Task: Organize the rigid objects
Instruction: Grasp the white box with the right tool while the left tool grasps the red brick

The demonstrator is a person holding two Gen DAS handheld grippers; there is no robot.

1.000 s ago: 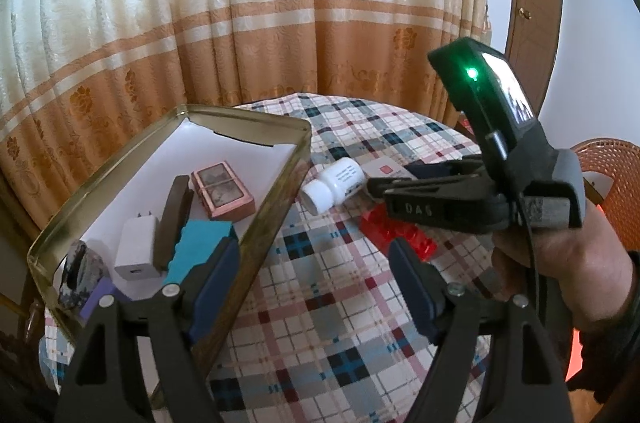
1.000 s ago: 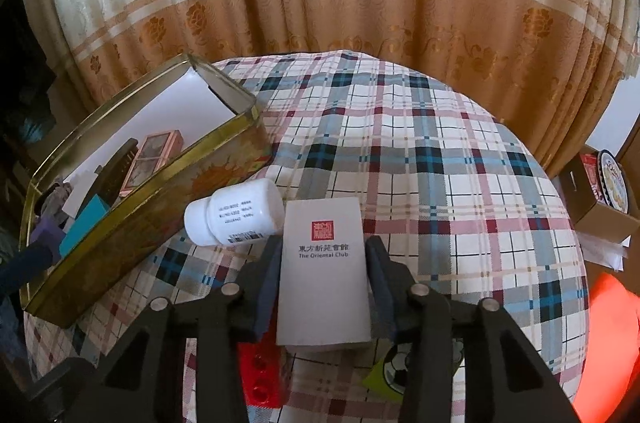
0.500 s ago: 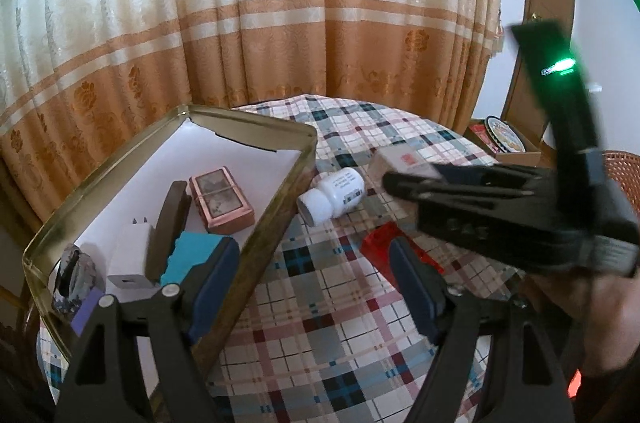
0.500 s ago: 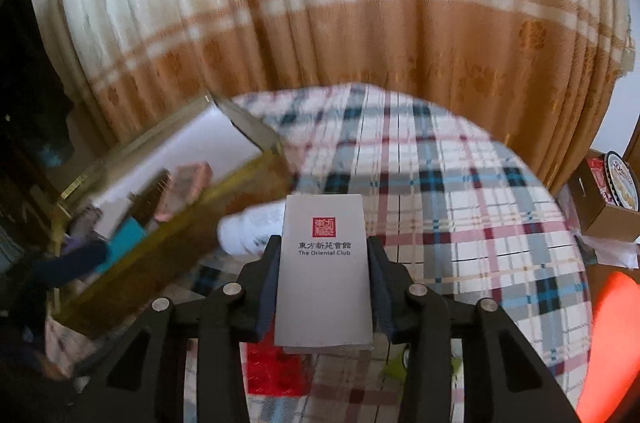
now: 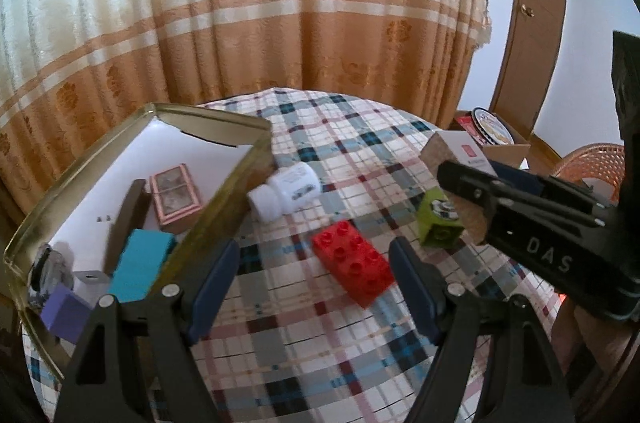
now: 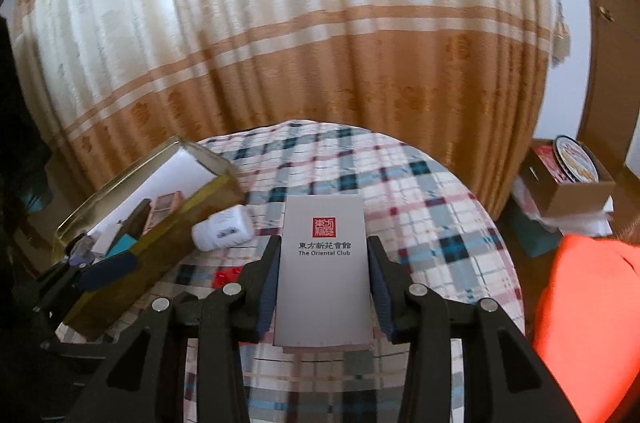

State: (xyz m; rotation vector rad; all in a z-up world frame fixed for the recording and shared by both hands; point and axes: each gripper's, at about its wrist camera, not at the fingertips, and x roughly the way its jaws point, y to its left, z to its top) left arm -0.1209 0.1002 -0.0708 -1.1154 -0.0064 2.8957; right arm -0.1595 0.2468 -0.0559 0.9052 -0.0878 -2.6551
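Observation:
My right gripper (image 6: pixel 322 279) is shut on a grey card box (image 6: pixel 323 263) with a red seal, lifted above the checked tablecloth; in the left wrist view the same box (image 5: pixel 454 159) shows at the right in the right gripper (image 5: pixel 472 191). My left gripper (image 5: pixel 314 283) stands open and empty over the cloth, just before a red brick (image 5: pixel 352 261). A white pill bottle (image 5: pixel 286 191) lies on its side against the gold tin (image 5: pixel 224 215). A green block (image 5: pixel 438 219) sits right of the red brick. The tin holds a teal block (image 5: pixel 138 263), a purple block (image 5: pixel 64 315), a pink-framed box (image 5: pixel 174 191) and a dark flat thing (image 5: pixel 126 219).
The round table (image 6: pixel 460 223) drops off close behind the objects, with a curtain (image 5: pixel 280 23) beyond it. A cardboard box (image 6: pixel 572 179) with a round tin stands on the floor at the right, near a wicker chair (image 5: pixel 592 163). Something orange (image 6: pixel 588 323) fills the right wrist view's right edge.
My right gripper has lifted the grey box off the cloth and carried it up and right, uncovering the green block. My left gripper has shifted right, away from the tin.

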